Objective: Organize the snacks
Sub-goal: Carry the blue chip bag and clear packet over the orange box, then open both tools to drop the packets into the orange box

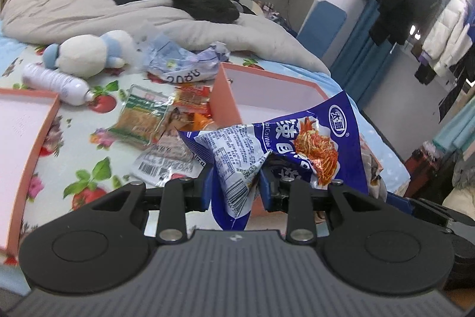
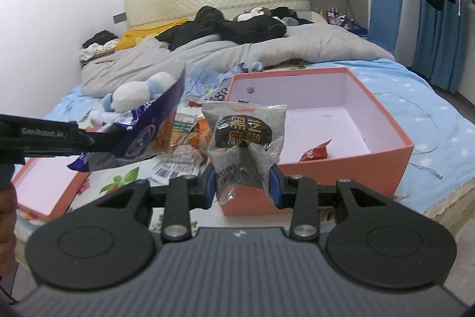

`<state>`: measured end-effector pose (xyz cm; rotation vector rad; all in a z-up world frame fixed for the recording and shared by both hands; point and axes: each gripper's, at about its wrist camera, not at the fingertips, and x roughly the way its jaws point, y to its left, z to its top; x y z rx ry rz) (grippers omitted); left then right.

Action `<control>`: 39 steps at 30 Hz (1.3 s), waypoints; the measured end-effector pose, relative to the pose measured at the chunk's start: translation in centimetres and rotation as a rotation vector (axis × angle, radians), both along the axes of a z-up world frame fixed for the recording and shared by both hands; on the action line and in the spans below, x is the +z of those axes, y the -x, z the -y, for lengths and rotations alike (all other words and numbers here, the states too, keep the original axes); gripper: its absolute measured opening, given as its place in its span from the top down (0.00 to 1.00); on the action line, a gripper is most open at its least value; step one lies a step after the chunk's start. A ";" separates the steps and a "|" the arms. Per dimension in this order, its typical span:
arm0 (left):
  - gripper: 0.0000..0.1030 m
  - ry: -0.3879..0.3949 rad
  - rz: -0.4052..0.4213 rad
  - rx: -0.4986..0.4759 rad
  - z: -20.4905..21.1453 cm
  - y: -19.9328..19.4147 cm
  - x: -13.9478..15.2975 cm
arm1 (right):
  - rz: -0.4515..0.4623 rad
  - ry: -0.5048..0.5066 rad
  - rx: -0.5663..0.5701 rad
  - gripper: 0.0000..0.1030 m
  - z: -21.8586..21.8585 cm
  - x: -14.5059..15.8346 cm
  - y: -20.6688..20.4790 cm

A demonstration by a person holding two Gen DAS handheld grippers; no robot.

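Floral bedsheet (image 1: pixel 77 144) covers the bed where everything lies, with a rumpled grey duvet (image 2: pixel 267 52) heaped toward the headboard. An open salmon-pink box (image 2: pixel 386 127) sits on the sheet and serves as the landmark: inside it, near its front wall, lies a small red sachet (image 2: pixel 316 152). Left of the box is a loose pile of snack packets (image 1: pixel 154 121), and beyond that pile a white bottle (image 1: pixel 56 83) on its side and a white-and-blue plush toy (image 1: pixel 89 54). Farther left of the box lies a shallow pink lid (image 2: pixel 47 183). The left claw (image 1: pixel 236 183) is pinching a crumpled blue noodle packet (image 1: pixel 297 144), held above the sheet just left of the box's near corner. The right claw (image 2: pixel 243 181) is pinching a grey sesame packet (image 2: pixel 245 138) by its lower part, upright and lifted in front of the box's near-left corner.
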<state>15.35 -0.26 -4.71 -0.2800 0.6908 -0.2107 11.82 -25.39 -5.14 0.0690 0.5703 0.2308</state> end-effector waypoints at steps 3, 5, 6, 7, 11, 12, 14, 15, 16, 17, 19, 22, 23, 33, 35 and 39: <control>0.65 -0.005 -0.015 -0.010 1.0 -2.3 0.2 | -0.009 -0.014 -0.023 0.62 0.7 -0.1 -1.1; 0.65 -0.015 -0.025 -0.029 1.8 -3.8 0.3 | -0.022 -0.016 -0.034 0.62 1.1 -0.2 -2.1; 0.65 -0.018 -0.029 -0.040 2.1 -4.5 0.4 | -0.028 -0.016 -0.039 0.62 1.3 -0.3 -2.6; 0.65 -0.019 -0.036 -0.050 2.5 -5.3 0.4 | -0.034 -0.015 -0.047 0.62 1.6 -0.4 -3.1; 0.65 -0.017 -0.057 -0.084 3.9 -8.6 0.1 | -0.050 -0.014 -0.076 0.62 2.5 -0.5 -5.3; 0.65 -0.014 -0.064 -0.092 4.2 -9.6 0.0 | -0.053 -0.011 -0.083 0.62 2.8 -0.6 -5.9; 0.65 -0.005 -0.080 -0.105 4.9 -11.7 -0.6 | -0.061 -0.003 -0.092 0.62 3.3 -0.8 -7.2; 0.65 -0.005 -0.088 -0.110 5.2 -12.6 -0.8 | -0.066 -0.001 -0.092 0.62 3.5 -1.0 -8.0; 0.65 -0.007 -0.092 -0.116 5.6 -13.4 -1.1 | -0.072 0.000 -0.092 0.62 3.8 -1.2 -8.7; 0.65 -0.009 -0.095 -0.124 6.0 -14.3 -1.3 | -0.075 0.002 -0.093 0.62 4.0 -1.4 -9.4; 0.65 -0.003 -0.119 -0.141 6.9 -16.2 -1.9 | -0.080 0.015 -0.102 0.62 4.5 -2.2 -10.7; 0.65 0.001 -0.139 -0.175 8.1 -18.6 -3.1 | -0.112 0.005 -0.135 0.62 5.4 -3.7 -12.9; 0.65 -0.011 -0.145 -0.181 8.6 -19.4 -3.4 | -0.124 -0.004 -0.143 0.62 5.7 -4.2 -13.6; 0.64 -0.047 -0.209 -0.230 10.8 -23.0 -6.5 | -0.197 0.018 -0.158 0.61 6.7 -7.0 -16.3; 0.60 -0.059 -0.215 -0.222 10.9 -23.0 -6.9 | -0.212 0.004 -0.157 0.59 6.9 -7.2 -16.3; 0.39 -0.056 -0.213 -0.207 10.6 -22.5 -6.6 | -0.223 0.004 -0.157 0.55 7.1 -7.2 -15.5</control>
